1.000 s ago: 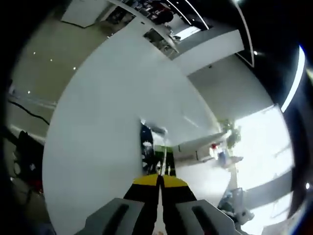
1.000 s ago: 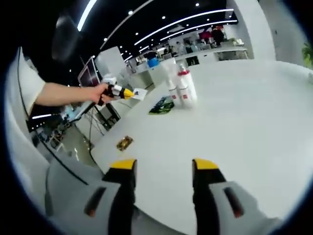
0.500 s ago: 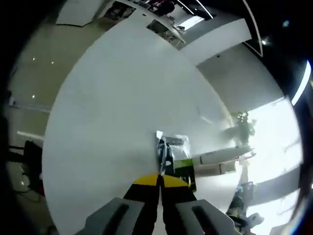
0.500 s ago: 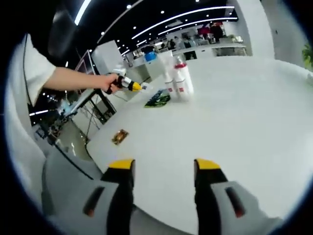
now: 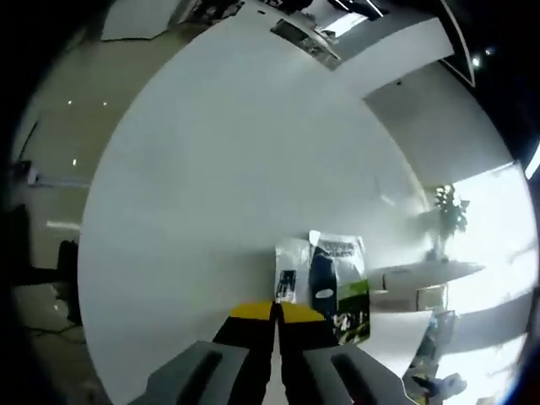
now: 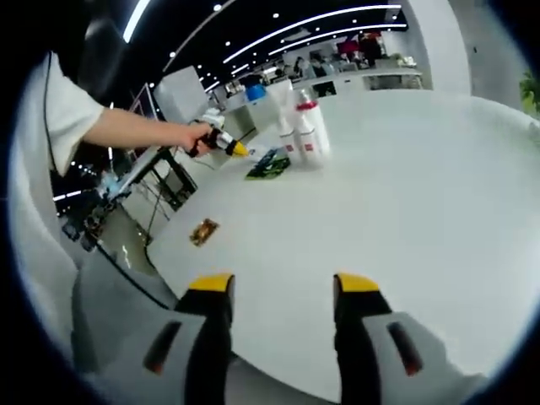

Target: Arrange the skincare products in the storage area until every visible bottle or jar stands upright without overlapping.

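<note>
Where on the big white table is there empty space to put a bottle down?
The wide bare stretch of the white table between the right gripper and the bottles is free. It is crowded at the far edge, where the bottles, the green packet and the left gripper sit close together. A small gold item lies near the left edge.

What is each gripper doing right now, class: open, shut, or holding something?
Left gripper: shut, holding nothing, jaws pressed together just short of the flat sachets.
Right gripper: open, empty, above the white table.
</note>
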A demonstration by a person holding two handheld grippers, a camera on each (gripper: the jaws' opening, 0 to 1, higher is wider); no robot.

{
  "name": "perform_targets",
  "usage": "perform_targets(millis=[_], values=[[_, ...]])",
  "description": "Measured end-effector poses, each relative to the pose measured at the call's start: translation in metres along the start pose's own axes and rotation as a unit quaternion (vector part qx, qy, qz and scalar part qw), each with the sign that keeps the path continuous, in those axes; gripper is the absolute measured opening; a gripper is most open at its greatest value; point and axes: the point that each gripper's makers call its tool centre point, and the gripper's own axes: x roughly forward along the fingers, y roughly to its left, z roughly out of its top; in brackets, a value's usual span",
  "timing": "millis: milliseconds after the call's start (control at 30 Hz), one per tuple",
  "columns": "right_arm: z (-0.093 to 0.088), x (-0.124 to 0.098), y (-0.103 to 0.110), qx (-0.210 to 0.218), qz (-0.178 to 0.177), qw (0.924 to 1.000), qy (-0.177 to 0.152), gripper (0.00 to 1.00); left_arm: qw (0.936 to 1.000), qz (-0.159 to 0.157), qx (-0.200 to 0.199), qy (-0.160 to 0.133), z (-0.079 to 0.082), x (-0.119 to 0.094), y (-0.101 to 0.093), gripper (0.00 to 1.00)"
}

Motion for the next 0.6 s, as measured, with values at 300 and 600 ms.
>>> perform_targets(millis=[300,600], values=[[0.0,0.0,0.0,0.004,0.002,1.0,0.0,0.48,0.9994,0.032,-0.012,0.002,-0.001,0.002,0.011,0.01],[0.0,-0.001,0.001,0.004,0.005,1.0,-0.001,0.48,0.9984,0.055,0.004,0.014,-0.005,0.004,0.017,0.05]])
